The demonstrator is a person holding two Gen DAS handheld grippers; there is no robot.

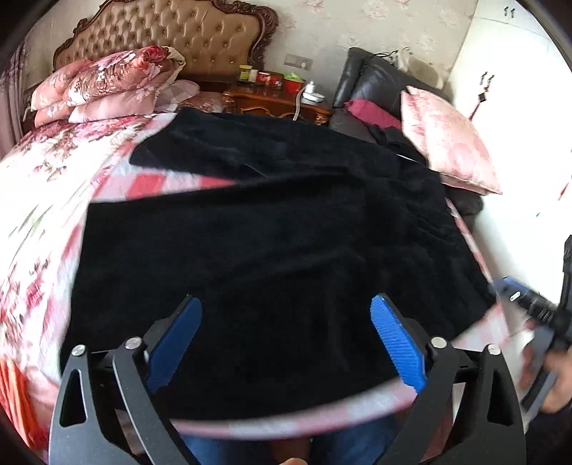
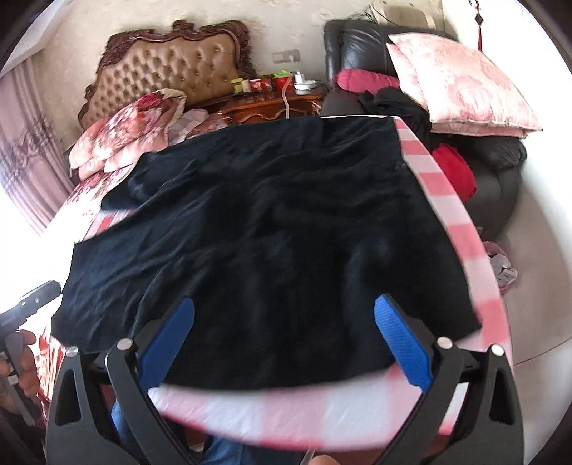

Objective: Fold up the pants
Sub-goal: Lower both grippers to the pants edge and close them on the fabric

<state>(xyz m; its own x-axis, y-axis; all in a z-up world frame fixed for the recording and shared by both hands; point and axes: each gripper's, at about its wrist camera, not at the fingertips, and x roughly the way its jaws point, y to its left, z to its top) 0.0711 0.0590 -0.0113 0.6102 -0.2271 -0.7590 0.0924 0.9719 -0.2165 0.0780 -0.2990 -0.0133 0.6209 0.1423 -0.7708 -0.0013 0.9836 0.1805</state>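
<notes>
Black pants [image 1: 257, 257] lie spread flat on the bed, covering most of the near corner; the right wrist view shows the same pants [image 2: 264, 229] from the other side. My left gripper [image 1: 286, 307] hovers over the near edge of the cloth with its blue pads wide apart and nothing between them. The right gripper [image 2: 284, 309] is likewise open above the near hem, empty. At the right edge of the left wrist view I see the right gripper's body [image 1: 536, 307] in a hand. The left gripper's body [image 2: 32, 300] shows at the left edge of the right wrist view.
The bed has a pink checked sheet [image 2: 461, 229] and floral quilt [image 1: 43, 200]. Folded floral bedding [image 1: 107, 82] and a tufted headboard [image 1: 171, 32] are at the far end. A wooden nightstand [image 1: 275, 100], a black armchair [image 2: 371, 46] with a pink pillow [image 2: 461, 82] and clothes stand beyond.
</notes>
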